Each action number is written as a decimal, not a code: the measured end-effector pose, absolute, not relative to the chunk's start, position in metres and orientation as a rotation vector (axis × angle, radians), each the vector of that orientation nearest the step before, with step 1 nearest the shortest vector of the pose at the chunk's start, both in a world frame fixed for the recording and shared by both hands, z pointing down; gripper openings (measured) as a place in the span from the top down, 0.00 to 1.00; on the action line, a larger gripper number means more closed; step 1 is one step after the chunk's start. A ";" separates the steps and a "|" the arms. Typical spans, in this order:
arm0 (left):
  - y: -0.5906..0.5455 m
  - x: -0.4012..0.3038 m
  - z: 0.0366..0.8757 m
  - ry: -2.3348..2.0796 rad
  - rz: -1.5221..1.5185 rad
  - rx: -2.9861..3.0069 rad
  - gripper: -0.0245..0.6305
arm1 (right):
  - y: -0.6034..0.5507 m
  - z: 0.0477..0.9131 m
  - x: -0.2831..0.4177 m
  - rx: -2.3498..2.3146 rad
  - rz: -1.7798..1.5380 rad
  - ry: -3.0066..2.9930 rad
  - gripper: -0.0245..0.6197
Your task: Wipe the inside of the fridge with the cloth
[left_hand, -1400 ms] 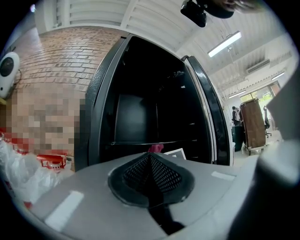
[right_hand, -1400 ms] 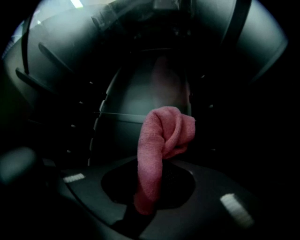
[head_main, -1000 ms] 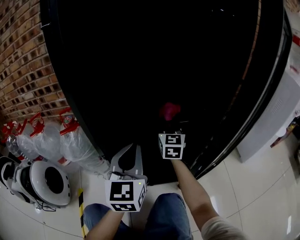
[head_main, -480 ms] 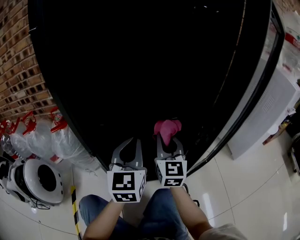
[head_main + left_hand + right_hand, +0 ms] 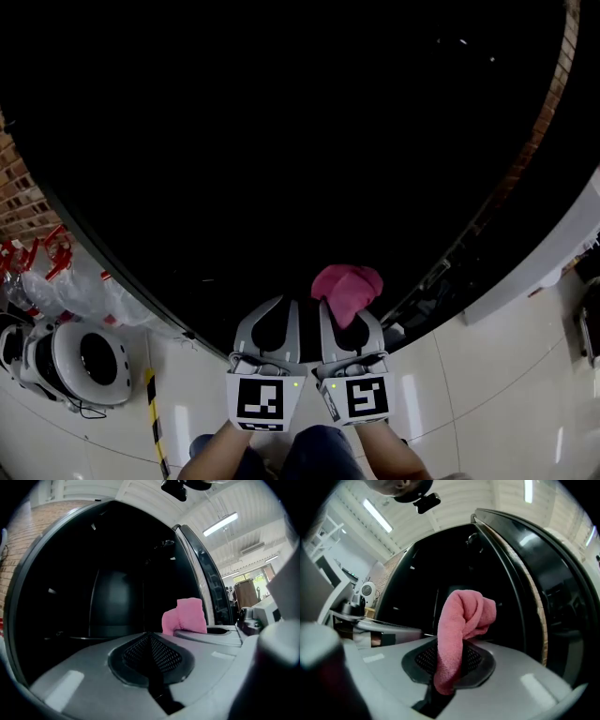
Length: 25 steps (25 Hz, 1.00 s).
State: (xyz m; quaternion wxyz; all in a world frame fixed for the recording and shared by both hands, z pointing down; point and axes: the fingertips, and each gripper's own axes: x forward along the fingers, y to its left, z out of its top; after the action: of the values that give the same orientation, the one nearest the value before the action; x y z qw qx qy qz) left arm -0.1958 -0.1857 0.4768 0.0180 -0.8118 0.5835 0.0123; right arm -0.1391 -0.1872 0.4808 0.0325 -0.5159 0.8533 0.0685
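Item: pink cloth (image 5: 347,289). Sits low in the centre of the head view, just at the lower edge of the fridge's dark opening. Stands up in a bunched fold above the jaw tips, leaving a soft wad forward for rubbing.

Right gripper (image 5: 349,319): clamped tight on the cloth's lower part, with the fabric running down between the pads (plain in the right gripper view). Points into the fridge (image 5: 281,141), probably to reach or leave the inner walls.

Left gripper (image 5: 272,314): closed, pads meeting with nothing between them. Hangs just beside the right one, at its left, apparently idle.

Fridge: black interior, hardly any detail readable. Door (image 5: 543,597) swung open at the right of the frame.

Also present: clear water bottles (image 5: 56,281) with red handles at lower left; pale tiled floor (image 5: 487,375).
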 end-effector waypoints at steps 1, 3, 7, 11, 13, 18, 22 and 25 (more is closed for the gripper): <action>-0.185 -0.198 0.467 1.825 0.042 -2.522 0.95 | -0.185 0.471 -0.144 -1.574 0.212 2.651 0.87; -0.181 -0.202 0.445 1.846 0.043 -2.518 0.95 | -0.179 0.448 -0.153 -1.531 0.200 2.688 0.87; -0.159 -0.208 0.399 1.934 -0.027 -2.520 0.95 | -0.153 0.395 -0.158 -1.471 0.137 2.763 0.87; -0.129 -0.202 0.327 2.000 -0.022 -2.535 0.95 | -0.122 0.319 -0.153 -1.427 0.060 2.774 0.87; -0.117 -0.192 0.290 2.007 -0.039 -2.547 0.95 | -0.112 0.283 -0.145 -1.428 0.045 2.786 0.87; -0.093 -0.165 0.203 2.013 -0.018 -2.556 0.95 | -0.093 0.199 -0.121 -1.430 0.032 2.780 0.87; -0.079 -0.144 0.157 1.980 -0.003 -2.588 0.95 | -0.083 0.148 -0.102 -1.450 0.105 2.760 0.87; -0.073 -0.132 0.133 1.945 0.042 -2.622 0.95 | -0.080 0.121 -0.091 -1.462 0.151 2.753 0.87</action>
State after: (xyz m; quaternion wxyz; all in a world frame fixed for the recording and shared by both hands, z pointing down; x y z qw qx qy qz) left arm -0.1318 -0.0728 0.1330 -0.0615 -0.8016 0.5945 0.0127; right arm -0.0911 -0.0796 0.1210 0.0102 -0.4684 0.8821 0.0484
